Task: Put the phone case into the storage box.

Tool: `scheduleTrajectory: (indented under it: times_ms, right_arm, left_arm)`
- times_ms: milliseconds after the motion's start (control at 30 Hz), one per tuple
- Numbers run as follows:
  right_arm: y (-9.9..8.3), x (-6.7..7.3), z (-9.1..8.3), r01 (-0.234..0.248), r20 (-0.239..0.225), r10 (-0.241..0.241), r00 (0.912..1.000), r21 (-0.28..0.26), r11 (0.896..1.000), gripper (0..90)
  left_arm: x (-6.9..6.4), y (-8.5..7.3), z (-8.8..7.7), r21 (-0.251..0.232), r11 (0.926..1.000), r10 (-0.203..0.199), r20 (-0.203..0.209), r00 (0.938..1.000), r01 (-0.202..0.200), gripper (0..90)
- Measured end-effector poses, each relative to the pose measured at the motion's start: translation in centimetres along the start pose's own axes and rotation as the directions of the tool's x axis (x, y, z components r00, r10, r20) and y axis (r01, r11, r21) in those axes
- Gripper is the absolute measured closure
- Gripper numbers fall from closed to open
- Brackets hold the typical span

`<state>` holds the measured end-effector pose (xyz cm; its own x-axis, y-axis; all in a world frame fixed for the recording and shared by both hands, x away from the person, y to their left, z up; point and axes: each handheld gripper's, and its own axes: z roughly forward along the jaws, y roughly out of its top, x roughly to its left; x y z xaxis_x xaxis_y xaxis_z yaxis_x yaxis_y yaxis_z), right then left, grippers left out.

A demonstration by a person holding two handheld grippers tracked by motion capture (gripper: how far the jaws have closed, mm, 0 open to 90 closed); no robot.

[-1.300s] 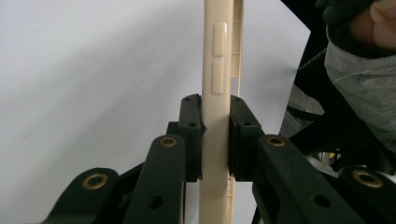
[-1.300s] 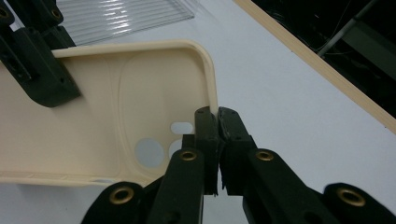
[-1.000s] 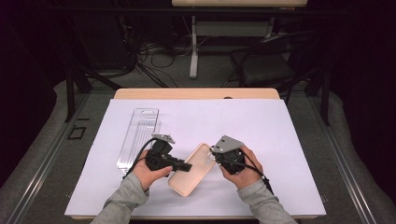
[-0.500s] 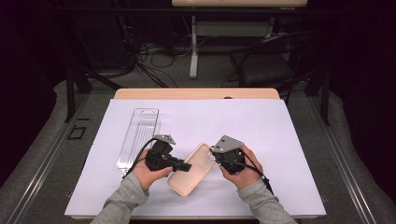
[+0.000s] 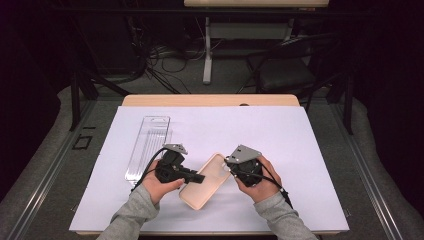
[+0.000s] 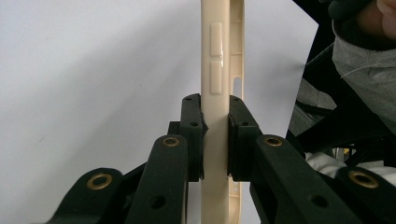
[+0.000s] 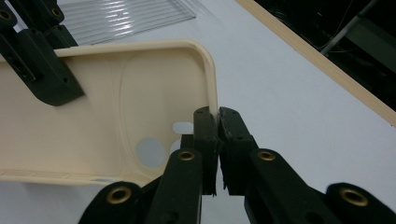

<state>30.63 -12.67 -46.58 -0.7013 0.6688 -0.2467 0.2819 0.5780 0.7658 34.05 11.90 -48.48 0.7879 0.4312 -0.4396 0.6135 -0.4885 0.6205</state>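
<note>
A cream phone case [image 5: 202, 186] is held just above the white sheet between both hands. My left gripper [image 5: 198, 178] is shut on its long side edge; in the left gripper view the pads [image 6: 194, 135] squeeze the case's side wall [image 6: 215, 70] beside the button bumps. My right gripper [image 5: 228, 165] is shut on the case's rim near its camera-end corner. In the right gripper view the case [image 7: 116, 116] shows its hollow inside, my right gripper [image 7: 218, 126] pinches the thin rim, and the left gripper's jaw [image 7: 46, 74] grips the far side.
A clear plastic package [image 5: 148, 142] lies on the white sheet [image 5: 300, 150] left of the hands; its ribbed surface [image 7: 130, 16] shows behind the case. The wooden table edge [image 5: 210, 100] runs along the back. Chairs and cables stand beyond it.
</note>
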Motion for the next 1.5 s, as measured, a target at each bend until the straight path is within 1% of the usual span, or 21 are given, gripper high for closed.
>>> scheduleTrajectory:
  times_ms: [367, 533, 700, 967, 1100, 1200, 1267, 1367, 1433, 1467, 1500]
  right_arm:
    - [0.0, -0.1, 0.0, -0.007, -0.003, 0.007, 1.0000, -0.005, 1.000, 85.5]
    - [0.0, -0.1, 0.0, -0.013, -0.005, 0.013, 0.9999, -0.009, 1.000, 85.1]
    - [0.0, -0.1, 0.0, -0.017, -0.009, 0.017, 0.9998, -0.012, 1.000, 84.6]
    - [0.0, -0.2, -0.2, -0.032, -0.010, 0.032, 0.9995, -0.029, 0.999, 80.0]
    - [0.1, -0.3, -0.4, -0.036, -0.010, 0.035, 0.9993, -0.041, 0.999, 77.4]
    - [0.2, -0.4, -0.6, -0.039, -0.003, 0.039, 0.9992, -0.057, 0.998, 73.3]
    - [0.2, -0.4, -0.6, -0.039, 0.000, 0.039, 0.9992, -0.060, 0.997, 72.5]
    - [0.3, -0.5, -0.8, -0.050, 0.000, 0.050, 0.9987, -0.077, 0.996, 67.9]
    - [0.3, -0.6, -0.8, -0.052, 0.002, 0.053, 0.9986, -0.082, 0.995, 65.8]
    - [0.3, -0.6, -0.8, -0.054, 0.004, 0.054, 0.9985, -0.083, 0.995, 64.4]
    - [0.3, -0.7, -0.9, -0.063, 0.004, 0.063, 0.9980, -0.089, 0.994, 62.8]
  left_arm:
    - [0.0, 0.0, 0.0, -0.002, 1.0000, -0.002, -0.003, 1.0000, 0.002, 80.6]
    - [0.0, 0.0, -0.1, -0.005, 1.0000, -0.004, 0.005, 1.0000, 0.004, 80.6]
    - [0.0, 0.0, -0.1, -0.008, 1.0000, -0.005, 0.004, 1.0000, 0.005, 80.7]
    - [0.2, 0.0, -0.2, -0.017, 0.9998, -0.010, -0.001, 0.9999, 0.010, 80.6]
    - [0.3, 0.0, -0.6, -0.039, 0.9991, -0.015, -0.017, 0.9997, 0.014, 80.6]
    - [0.4, 0.0, -0.9, -0.065, 0.9978, -0.016, -0.031, 0.9994, 0.014, 80.6]
    - [0.6, -0.1, -1.2, -0.083, 0.9964, -0.021, -0.039, 0.9990, 0.018, 80.6]
    - [0.7, -0.1, -1.6, -0.107, 0.9942, -0.017, -0.055, 0.9983, 0.011, 80.6]
    - [0.8, -0.1, -1.8, -0.118, 0.9929, -0.019, -0.055, 0.9983, 0.012, 80.6]
    - [0.9, -0.2, -1.9, -0.126, 0.9920, -0.015, -0.065, 0.9978, 0.007, 80.6]
    - [0.9, -0.2, -1.9, -0.130, 0.9914, -0.015, -0.067, 0.9976, 0.006, 80.6]
